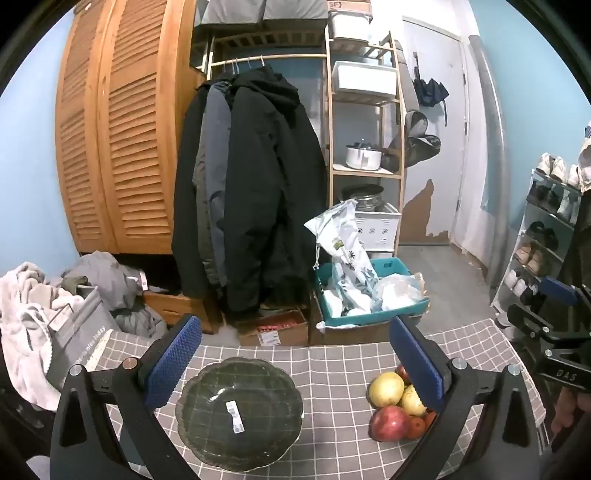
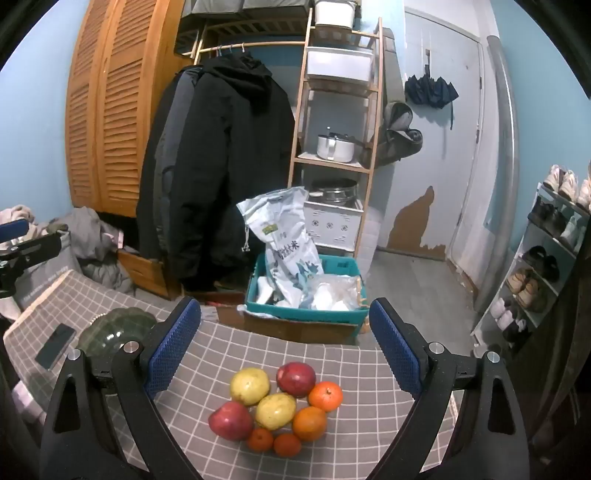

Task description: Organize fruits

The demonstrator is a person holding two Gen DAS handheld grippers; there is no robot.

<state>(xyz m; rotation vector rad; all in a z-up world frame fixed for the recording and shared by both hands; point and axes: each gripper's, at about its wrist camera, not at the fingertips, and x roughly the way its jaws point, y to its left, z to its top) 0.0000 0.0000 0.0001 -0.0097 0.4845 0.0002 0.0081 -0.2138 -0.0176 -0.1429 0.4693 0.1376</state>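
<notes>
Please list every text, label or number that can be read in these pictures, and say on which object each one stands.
"OAS": black right gripper body, left wrist view.
"SF": cardboard box on top shelf, partly cut off.
Large printed characters: white rice bag, too blurred to read.
Barcode sticker: dark green glass plate, unreadable.
White print: grey fabric bag, blurred.

A lived-in home entryway: dark winter coats (image 2: pixel 210 166) hang on a rail beside louvered wooden doors (image 2: pixel 107 110), a shoe rack (image 2: pixel 546 266) (several pairs) lines the right wall, an umbrella (image 2: pixel 430 90) hangs on the door, and cookware (image 2: pixel 334 147) sits on wooden shelves.
</notes>
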